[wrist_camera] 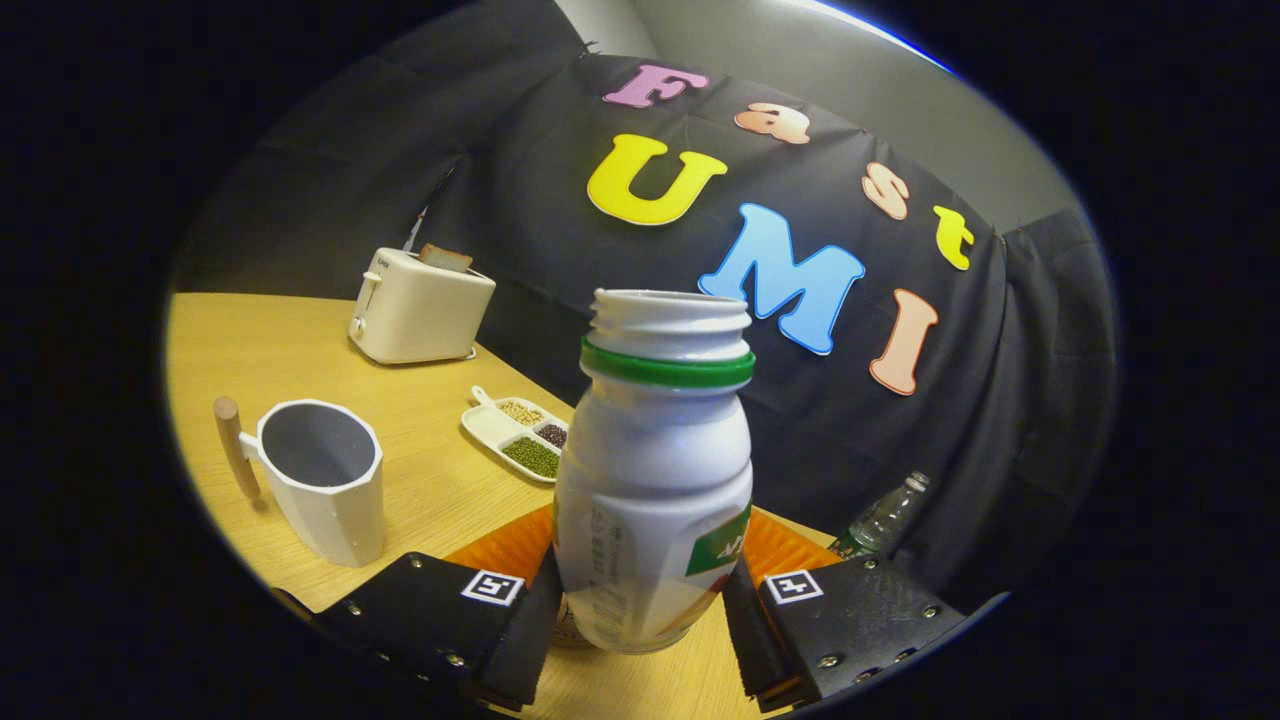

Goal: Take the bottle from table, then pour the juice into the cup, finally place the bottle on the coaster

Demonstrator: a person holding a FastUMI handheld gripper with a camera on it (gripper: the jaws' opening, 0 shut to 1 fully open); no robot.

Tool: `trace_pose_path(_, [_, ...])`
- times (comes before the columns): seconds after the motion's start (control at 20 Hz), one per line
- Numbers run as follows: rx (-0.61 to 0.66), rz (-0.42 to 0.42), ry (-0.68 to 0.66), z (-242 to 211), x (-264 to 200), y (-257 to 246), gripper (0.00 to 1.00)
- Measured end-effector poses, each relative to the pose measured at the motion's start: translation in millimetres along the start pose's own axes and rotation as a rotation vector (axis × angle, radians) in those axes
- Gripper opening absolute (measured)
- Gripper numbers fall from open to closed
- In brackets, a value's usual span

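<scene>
The tool (640, 610) grips the bottle (655, 480), apparently raised just above the orange coaster (510, 545). Bottle upright, open mouth up. Cup (322, 480) left, with bare worktop (430, 480) between; worktop edge nearby right.

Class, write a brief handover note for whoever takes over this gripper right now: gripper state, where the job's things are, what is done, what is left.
Gripper: shut on the white plastic bottle with the green neck ring, both fingers pressing its lower sides; bottle upright, cap off.
White faceted cup with a wooden handle: on the wooden table, left of the fingers, looks empty.
Orange round coaster: on the table just behind the bottle.
Done: bottle grasped; whether it has lifted off the table I cannot tell.
Left: pour into the cup, then set the bottle on the coaster.
</scene>
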State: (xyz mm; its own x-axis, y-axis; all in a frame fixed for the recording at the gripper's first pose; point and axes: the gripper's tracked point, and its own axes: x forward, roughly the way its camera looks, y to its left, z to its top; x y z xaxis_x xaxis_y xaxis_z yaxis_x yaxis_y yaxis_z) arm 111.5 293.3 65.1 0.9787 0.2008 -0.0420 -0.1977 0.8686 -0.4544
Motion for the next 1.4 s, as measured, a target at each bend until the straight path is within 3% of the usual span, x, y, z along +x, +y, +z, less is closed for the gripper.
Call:
trace_pose_path(0.55, [0.338,0.059,0.072,-36.9,37.1,6.3,0.73])
trace_pose_path(0.85, [0.405,0.065,0.085,-44.5,45.6,3.9,0.73])
trace_pose_path(1.4, [0.378,0.069,0.079,-40.7,46.3,9.3,0.73])
